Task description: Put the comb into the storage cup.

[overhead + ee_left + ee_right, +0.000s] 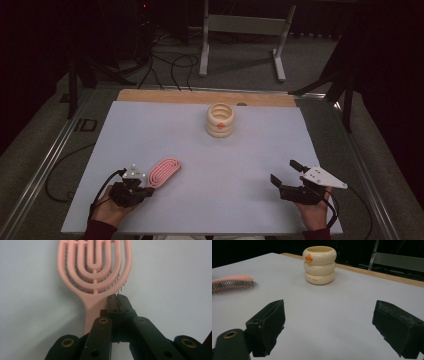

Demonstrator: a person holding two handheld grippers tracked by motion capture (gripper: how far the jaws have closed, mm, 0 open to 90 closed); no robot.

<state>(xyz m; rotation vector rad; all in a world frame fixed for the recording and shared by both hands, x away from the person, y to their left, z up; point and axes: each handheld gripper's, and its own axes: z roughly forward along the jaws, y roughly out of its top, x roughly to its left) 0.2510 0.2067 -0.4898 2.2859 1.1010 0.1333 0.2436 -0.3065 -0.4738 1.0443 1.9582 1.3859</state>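
- Left gripper (146,191) sits at the near-left corner of the worktop (260,165), jaws clamped together beside the handle of the pink hairbrush (164,172); in the left gripper view the handle (91,312) passes just left of the closed tips, so I can't confirm it's actually pinched.
- Brush lies flat, long axis running from the left gripper up and right toward the cream ringed cup (220,120), which stands well apart at far centre.
- Left hand is clearly nearer; right gripper (283,172) rests near-right, jaws spread wide, nothing between them.
- Judgement: re-seat on the handle before lifting.
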